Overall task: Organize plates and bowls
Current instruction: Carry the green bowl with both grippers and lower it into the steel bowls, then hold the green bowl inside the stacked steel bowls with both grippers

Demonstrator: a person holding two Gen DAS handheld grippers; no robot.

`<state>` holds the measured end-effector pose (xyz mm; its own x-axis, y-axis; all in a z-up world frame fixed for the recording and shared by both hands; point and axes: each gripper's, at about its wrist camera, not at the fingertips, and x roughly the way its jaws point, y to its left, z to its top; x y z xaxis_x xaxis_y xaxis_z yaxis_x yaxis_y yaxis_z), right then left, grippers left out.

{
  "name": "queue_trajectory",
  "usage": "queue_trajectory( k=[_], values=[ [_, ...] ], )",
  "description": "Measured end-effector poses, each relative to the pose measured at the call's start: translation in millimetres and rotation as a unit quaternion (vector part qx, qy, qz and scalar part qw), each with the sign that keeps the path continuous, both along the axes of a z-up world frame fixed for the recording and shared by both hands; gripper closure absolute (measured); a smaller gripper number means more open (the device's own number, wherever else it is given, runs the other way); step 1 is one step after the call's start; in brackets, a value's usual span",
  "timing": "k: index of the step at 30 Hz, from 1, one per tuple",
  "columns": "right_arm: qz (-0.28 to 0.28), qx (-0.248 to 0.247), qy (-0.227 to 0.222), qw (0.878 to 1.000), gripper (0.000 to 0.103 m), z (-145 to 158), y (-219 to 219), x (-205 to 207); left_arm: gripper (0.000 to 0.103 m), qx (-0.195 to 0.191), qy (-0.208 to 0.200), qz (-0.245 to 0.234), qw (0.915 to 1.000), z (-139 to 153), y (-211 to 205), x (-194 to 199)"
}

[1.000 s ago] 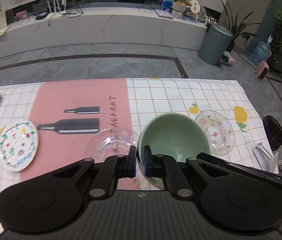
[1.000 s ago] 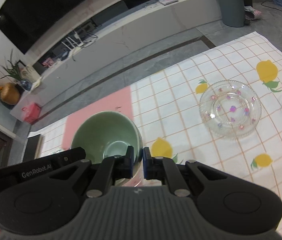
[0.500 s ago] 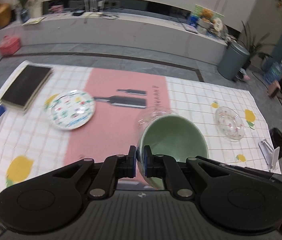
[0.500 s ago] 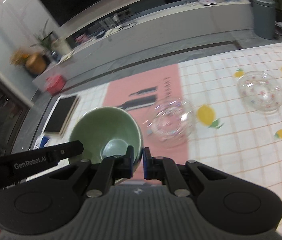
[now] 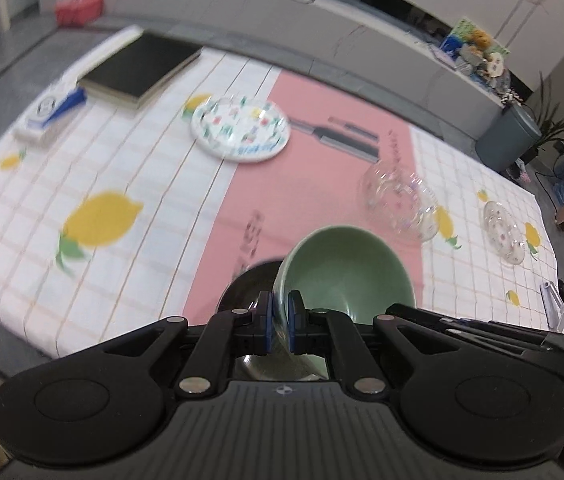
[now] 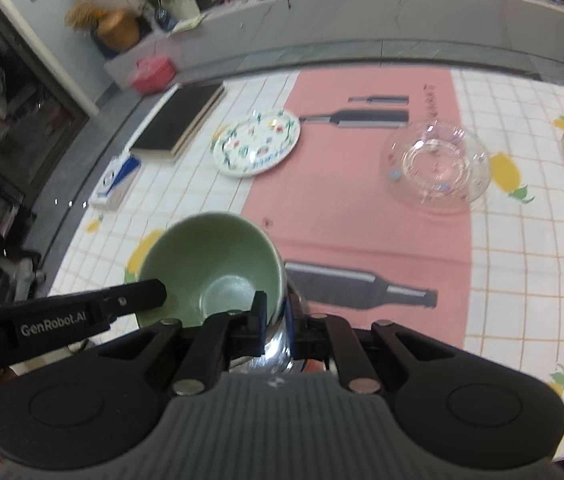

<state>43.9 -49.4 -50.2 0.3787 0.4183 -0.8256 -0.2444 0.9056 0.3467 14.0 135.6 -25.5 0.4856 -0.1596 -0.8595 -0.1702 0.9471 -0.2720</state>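
Two grippers, left [image 5: 280, 322] and right [image 6: 273, 328], clamped on green bowl [image 6: 212, 268] rim, low centre. Checked lemon tablecloth [image 5: 122, 184] with pink panel, patterned plate [image 5: 240, 133] upper middle, black book [image 5: 142, 66] upper left. Grey bin [image 5: 507, 142] far right, red box [image 6: 152, 75] upper left.

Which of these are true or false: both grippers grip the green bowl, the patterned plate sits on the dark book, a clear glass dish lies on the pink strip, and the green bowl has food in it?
1. Both the left gripper and right gripper grip the green bowl: true.
2. The patterned plate sits on the dark book: false, it lies beside it on the tablecloth.
3. A clear glass dish lies on the pink strip: true.
4. The green bowl holds food: false, it is empty.
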Motion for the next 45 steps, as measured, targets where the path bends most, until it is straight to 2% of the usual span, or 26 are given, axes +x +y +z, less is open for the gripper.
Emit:
queue_trajectory(
  k=[7,10,30,45],
  values=[
    [0.009,-0.024,0.026,0.999,0.097,-19.5,13.9,0.9,0.095,-0.005,0.03,0.001,0.9995,-23.8,6.9,-7.0],
    [0.012,-0.031,0.031,0.999,0.097,-24.3,17.1,2.2,0.095,-0.005,0.032,0.004,0.9995,-28.5,8.4,-8.5],
    [0.015,-0.03,0.06,0.998,0.098,-45.3,21.1,11.4,0.094,0.025,0.056,-0.011,0.9981,-44.3,3.5,-3.2],
    [0.015,-0.029,0.068,0.997,0.097,-51.2,21.6,15.6,0.094,0.059,0.067,-0.027,0.9957,-44.4,-7.1,4.4]
  ],
)
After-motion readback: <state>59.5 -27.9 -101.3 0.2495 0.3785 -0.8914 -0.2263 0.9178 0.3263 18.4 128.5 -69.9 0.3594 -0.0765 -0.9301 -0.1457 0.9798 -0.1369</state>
